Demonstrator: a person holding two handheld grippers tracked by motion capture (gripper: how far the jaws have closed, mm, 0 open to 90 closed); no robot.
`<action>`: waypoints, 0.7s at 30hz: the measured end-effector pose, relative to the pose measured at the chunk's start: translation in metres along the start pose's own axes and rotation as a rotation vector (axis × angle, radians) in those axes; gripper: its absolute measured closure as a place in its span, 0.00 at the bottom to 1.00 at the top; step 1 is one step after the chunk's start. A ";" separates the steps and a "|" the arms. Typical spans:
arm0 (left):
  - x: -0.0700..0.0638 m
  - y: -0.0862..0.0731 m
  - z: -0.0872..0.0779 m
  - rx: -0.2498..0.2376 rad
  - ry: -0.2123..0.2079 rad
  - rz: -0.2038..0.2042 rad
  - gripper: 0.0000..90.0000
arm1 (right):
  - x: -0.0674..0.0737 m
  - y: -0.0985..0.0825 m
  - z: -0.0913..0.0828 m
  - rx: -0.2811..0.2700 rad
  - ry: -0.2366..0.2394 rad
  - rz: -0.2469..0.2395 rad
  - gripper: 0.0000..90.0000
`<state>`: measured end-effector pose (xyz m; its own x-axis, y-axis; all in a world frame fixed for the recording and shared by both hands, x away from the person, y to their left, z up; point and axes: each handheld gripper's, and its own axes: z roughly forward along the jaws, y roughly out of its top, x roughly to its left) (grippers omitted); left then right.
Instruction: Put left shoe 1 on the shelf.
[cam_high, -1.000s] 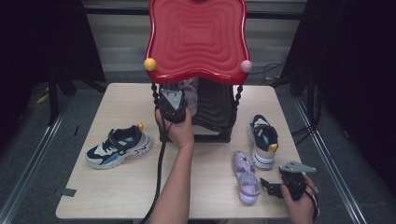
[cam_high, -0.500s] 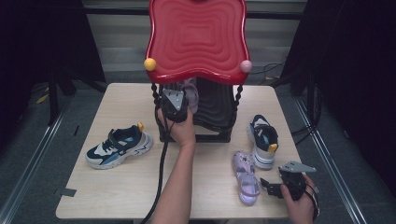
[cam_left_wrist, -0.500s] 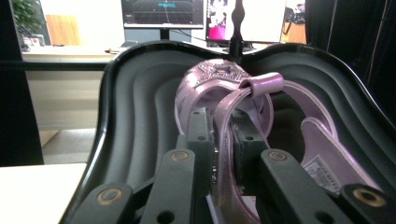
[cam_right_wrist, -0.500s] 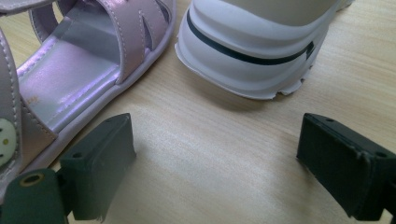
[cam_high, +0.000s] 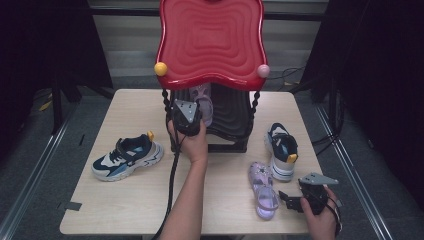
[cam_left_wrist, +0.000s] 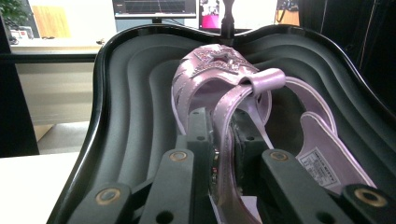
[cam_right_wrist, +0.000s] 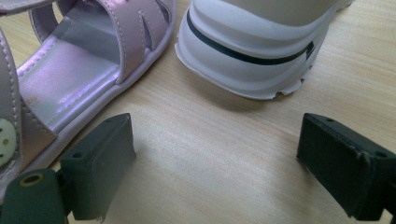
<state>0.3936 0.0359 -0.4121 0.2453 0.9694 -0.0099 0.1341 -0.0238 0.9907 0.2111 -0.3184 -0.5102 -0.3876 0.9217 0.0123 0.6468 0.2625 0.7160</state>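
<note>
the right gripper (cam_high: 292, 201) rested near the counter's (cam_high: 125, 200) front edge, jaws apart, beside a lilac sandal (cam_high: 263, 191) and a white-soled sneaker (cam_high: 282, 150). farther back, the left gripper (cam_left_wrist: 224, 140) had its jaws clamped on the strap of a glittery lilac sandal (cam_left_wrist: 219, 79) inside the black shell of the red-topped rack (cam_high: 210, 40).

A lilac sandal (cam_left_wrist: 224, 88) with a glittery star on its toe strap is lying pinched by its strap between the jaws, toe pointing away. It is resting inside the black shelf (cam_left_wrist: 121, 107).
</note>
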 end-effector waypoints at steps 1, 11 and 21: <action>0.000 0.000 0.000 -0.001 0.002 -0.004 0.89 | 0.000 0.000 0.000 0.002 -0.001 0.003 0.12; -0.001 0.002 0.000 0.006 -0.008 0.004 0.85 | 0.000 0.000 0.000 0.000 -0.001 0.000 0.12; 0.003 0.013 -0.006 0.023 0.011 0.005 0.62 | 0.000 0.000 0.000 0.002 0.000 0.003 0.12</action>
<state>0.3901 0.0402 -0.3988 0.2358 0.9718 -0.0030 0.1544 -0.0345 0.9874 0.2111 -0.3183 -0.5101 -0.3862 0.9223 0.0143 0.6488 0.2606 0.7149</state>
